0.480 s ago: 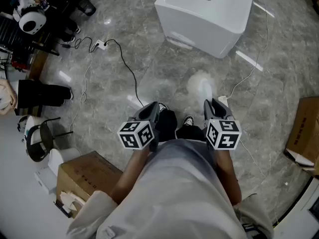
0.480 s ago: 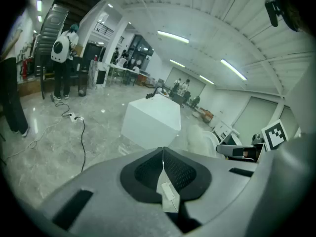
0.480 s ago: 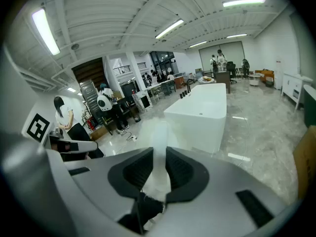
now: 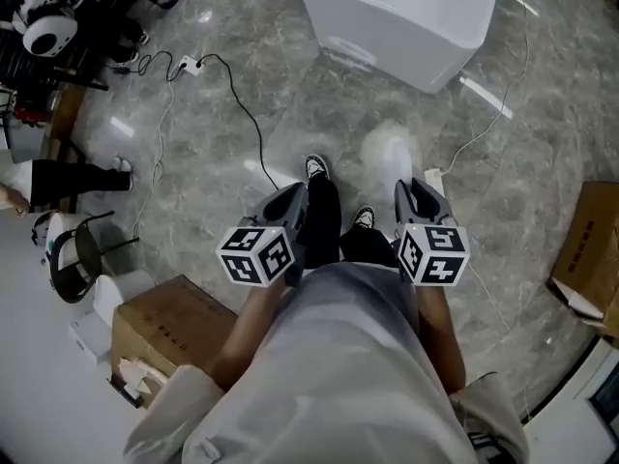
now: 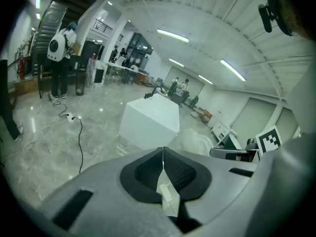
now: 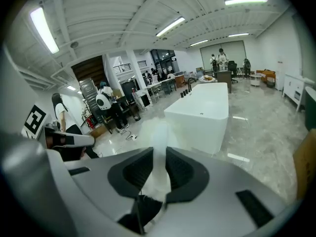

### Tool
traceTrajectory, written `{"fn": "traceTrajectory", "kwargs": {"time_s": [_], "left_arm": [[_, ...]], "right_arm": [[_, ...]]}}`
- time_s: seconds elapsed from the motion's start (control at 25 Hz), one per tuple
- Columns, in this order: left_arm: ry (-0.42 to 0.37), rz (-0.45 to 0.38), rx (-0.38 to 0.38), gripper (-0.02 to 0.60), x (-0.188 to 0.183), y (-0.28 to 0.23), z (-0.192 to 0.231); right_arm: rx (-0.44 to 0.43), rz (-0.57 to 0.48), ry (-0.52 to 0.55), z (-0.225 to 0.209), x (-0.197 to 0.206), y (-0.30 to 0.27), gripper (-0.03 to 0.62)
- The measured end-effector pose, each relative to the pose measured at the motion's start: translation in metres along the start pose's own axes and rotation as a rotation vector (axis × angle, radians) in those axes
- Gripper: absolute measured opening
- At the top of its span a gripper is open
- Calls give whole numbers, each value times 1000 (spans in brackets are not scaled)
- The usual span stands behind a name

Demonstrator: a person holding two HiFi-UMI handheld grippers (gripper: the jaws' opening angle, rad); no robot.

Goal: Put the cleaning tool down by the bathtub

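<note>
Right tongs [image 6: 158, 152] clamp white duster [image 4: 390, 153]; left tongs [image 5: 163, 151] shut, empty. Lower duster to floor [image 4: 290, 114] just beside bathtub [image 4: 406, 17], then release.

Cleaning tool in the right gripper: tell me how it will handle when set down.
The cleaning tool looks soft and fluffy, its white head spreading beyond the right gripper, so it is probably light and floppy. It should squash rather than break. On the glossy floor it would likely lie flat, not roll, though it may slide.
</note>
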State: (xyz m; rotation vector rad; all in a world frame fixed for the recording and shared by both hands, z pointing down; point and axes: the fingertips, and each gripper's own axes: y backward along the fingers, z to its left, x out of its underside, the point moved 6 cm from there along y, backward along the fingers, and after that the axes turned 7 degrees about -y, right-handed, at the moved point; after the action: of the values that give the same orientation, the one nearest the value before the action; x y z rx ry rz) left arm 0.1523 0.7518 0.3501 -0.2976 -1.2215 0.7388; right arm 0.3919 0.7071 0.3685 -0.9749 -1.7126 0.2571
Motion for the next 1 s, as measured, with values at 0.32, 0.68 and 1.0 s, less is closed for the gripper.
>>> {"fn": "traceTrajectory", "kwargs": {"time_s": [0.32, 0.68, 1.0], "left_arm": [[14, -18, 2, 9, -45, -38, 43], [-16, 15, 86, 9, -117, -78, 96], [-38, -1, 142, 9, -162, -91, 151]], "right_arm": [[-2, 14, 6, 4, -46, -44, 74], [-27, 73, 27, 30, -110, -119, 74], [-21, 59, 48, 70, -153, -175, 75]]}}
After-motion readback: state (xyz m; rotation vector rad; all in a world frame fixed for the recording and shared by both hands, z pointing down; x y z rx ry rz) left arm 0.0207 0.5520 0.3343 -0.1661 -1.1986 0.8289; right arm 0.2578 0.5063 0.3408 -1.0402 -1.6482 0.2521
